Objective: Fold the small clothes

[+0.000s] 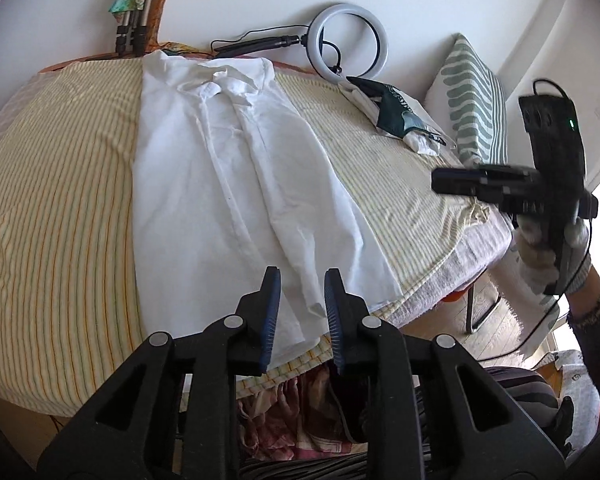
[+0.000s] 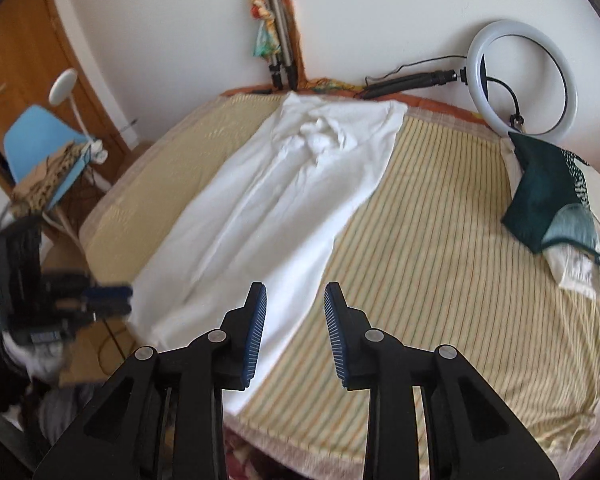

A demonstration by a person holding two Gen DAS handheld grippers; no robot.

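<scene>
A white collared shirt (image 1: 220, 184) lies lengthwise on the striped bed cover (image 1: 52, 220), sleeves folded in and collar at the far end by the wall. My left gripper (image 1: 303, 276) hovers over the shirt's near hem at the bed's front edge, open, with nothing pinched between its blue pads. In the right wrist view the same shirt (image 2: 284, 200) runs from the wall toward me. My right gripper (image 2: 296, 292) is open above the shirt's near right edge, with nothing between its pads. A gloved hand (image 1: 540, 248) holds the right gripper off the bed's right side.
A ring light (image 2: 524, 76) and a tripod (image 2: 280, 40) rest at the wall. A dark green cloth on white fabric (image 2: 548, 200) lies at the bed's right, beside a patterned pillow (image 1: 476, 108). A blue chair (image 2: 40, 144) and a lamp stand left of the bed.
</scene>
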